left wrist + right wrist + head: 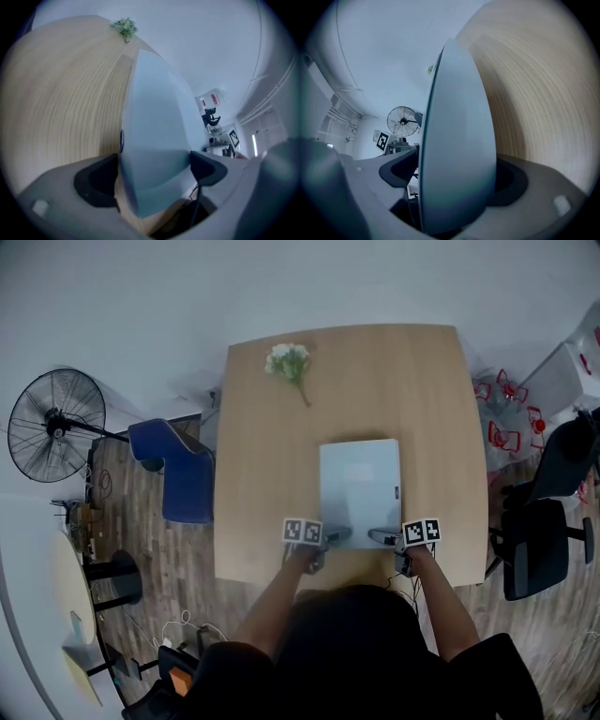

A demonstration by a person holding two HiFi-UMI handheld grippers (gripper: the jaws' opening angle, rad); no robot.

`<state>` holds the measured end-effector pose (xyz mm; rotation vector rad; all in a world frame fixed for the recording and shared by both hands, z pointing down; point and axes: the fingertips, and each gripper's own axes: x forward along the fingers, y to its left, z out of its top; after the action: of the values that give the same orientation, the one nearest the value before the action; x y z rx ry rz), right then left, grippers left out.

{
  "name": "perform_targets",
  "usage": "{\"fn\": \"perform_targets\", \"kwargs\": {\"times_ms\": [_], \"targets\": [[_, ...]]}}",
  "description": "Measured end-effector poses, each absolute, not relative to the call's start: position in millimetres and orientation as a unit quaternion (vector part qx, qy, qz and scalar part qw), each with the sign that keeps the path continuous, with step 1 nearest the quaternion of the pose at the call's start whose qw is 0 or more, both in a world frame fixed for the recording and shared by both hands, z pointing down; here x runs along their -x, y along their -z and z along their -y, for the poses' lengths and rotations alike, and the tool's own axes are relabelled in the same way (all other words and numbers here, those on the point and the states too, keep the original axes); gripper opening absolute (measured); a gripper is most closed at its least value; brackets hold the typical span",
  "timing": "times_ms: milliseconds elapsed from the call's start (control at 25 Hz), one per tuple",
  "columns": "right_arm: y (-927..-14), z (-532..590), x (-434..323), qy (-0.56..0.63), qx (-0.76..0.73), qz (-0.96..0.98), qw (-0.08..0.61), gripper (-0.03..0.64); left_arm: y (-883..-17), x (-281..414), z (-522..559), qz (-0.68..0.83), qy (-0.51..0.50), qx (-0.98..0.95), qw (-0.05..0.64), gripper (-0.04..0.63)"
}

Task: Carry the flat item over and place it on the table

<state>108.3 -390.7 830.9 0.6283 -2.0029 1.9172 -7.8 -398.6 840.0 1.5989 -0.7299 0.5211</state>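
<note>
A flat pale blue-grey item (360, 488) lies on the wooden table (262, 474), near its front edge. My left gripper (328, 538) is at the item's near left corner and my right gripper (380, 538) at its near right corner. In the left gripper view the item's corner (154, 136) sits between the wide-set jaws of the left gripper (154, 176). In the right gripper view the item (459, 140) stands edge-on between the jaws of the right gripper (454, 173), with a gap showing beside one pad (401, 169). Neither gripper presses on it.
A small white flower sprig (289, 360) lies at the table's far left. A blue chair (183, 470) and a standing fan (56, 423) are to the left, a black office chair (539, 540) to the right, and a round white table (70, 615) at lower left.
</note>
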Motion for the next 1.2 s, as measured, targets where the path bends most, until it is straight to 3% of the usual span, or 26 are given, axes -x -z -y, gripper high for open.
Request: {"fn": "perform_targets", "kwargs": {"times_ms": [360, 520, 720, 880, 1040, 1200], "targets": [[-831.9, 366.3, -135.9, -0.631, -0.259, 0.707, 0.187, 0.494, -840.2, 4.1, 390.4, 0.36, -0.22, -0.705, 0.57, 0.485], [-826.4, 350.6, -144.8, -0.622, -0.258, 0.716, 0.188, 0.492, -829.1, 10.4, 388.4, 0.386, -0.14, -0.704, 0.58, 0.488], [-801.9, 358.9, -163.4, -0.604, -0.285, 0.731, 0.14, 0.486, -800.8, 14.6, 388.2, 0.394, -0.107, -0.734, 0.542, 0.485], [-772.6, 367.1, -173.9, -0.571, -0.31, 0.754, 0.095, 0.468, -765.1, 14.5, 381.2, 0.406, -0.086, -0.759, 0.502, 0.485], [-732.8, 369.9, -171.7, -0.46, -0.331, 0.817, 0.111, 0.433, -716.2, 18.9, 371.6, 0.432, -0.056, -0.784, 0.443, 0.472], [-672.5, 373.8, -160.2, -0.403, -0.343, 0.846, 0.06, 0.375, -659.2, 26.4, 358.1, 0.451, -0.021, -0.808, 0.378, 0.426]]}}
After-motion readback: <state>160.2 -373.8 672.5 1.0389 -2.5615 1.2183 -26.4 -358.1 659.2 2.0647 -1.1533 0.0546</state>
